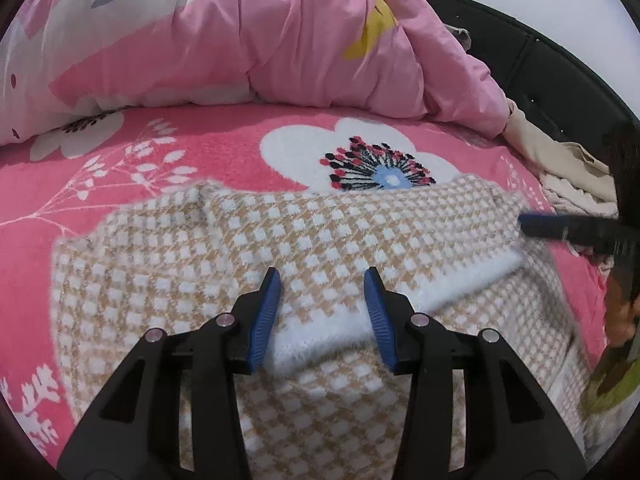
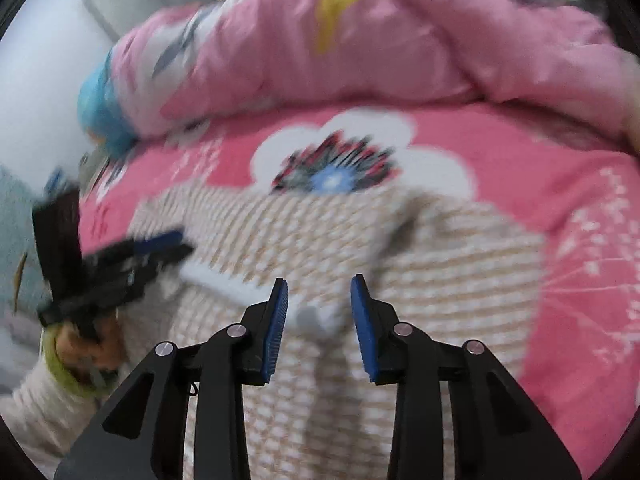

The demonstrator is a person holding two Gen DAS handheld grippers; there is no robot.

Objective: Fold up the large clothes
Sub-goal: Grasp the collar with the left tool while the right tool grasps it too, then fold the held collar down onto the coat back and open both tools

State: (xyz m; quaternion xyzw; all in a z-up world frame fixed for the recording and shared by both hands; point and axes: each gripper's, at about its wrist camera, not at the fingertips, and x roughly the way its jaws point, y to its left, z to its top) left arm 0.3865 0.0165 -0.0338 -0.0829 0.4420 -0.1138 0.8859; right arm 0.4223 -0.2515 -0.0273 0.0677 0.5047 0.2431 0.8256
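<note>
I find the beige-and-white houndstooth knitted sweater (image 1: pixel 304 240) lying partly folded on the pink floral fleece blanket (image 1: pixel 224 148), a sleeve with white ribbed cuff (image 1: pixel 320 332) laid across its body. My left gripper (image 1: pixel 323 280) hangs over that cuff, blue pads (image 1: pixel 264 316) parted wide, holding nothing. My right gripper (image 2: pixel 319 288) likewise stands wide open and empty above the sweater; its view is blurred. A pink patterned quilt (image 1: pixel 280 40) is heaped behind.
</note>
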